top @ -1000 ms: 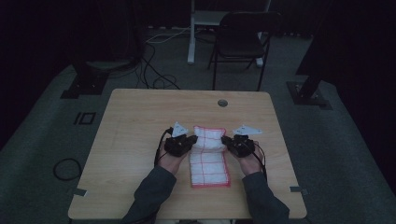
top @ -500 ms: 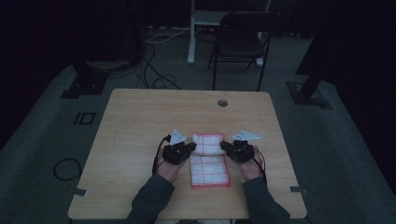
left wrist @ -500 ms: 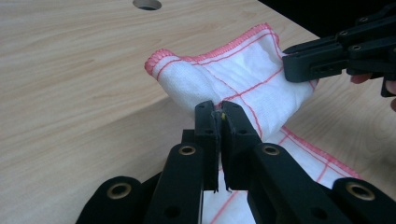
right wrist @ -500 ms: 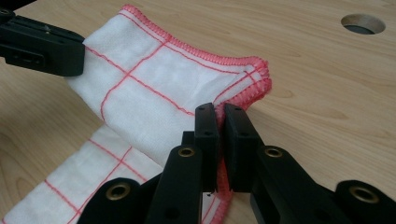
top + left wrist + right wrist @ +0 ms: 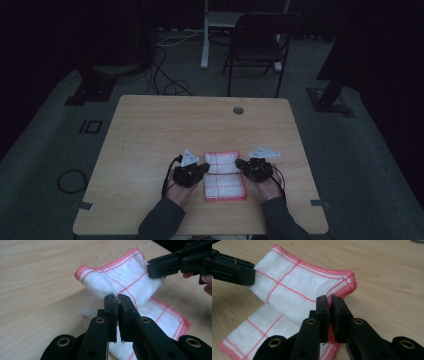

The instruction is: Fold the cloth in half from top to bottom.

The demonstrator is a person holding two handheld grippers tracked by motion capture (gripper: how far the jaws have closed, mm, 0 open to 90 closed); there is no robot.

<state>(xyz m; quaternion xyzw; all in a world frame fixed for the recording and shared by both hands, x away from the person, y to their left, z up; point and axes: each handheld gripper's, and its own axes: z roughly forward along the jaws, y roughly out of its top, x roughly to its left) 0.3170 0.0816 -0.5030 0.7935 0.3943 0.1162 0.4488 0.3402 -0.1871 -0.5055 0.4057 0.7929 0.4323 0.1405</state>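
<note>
On the tabletop, each tool, left and right, is clamped on one side of the half-folded cloth; uneven carrying would likely skew the fold.

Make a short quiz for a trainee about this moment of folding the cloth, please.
1. True or false: the left tool is shut on the cloth.
2. What does the right tool grip? A) the cloth's red-stitched edge B) a cable C) nothing
3. Fill in: in the high view the cloth lies on the table ____ the two tools.

Key: 1 true. 2 A. 3 between.
</note>
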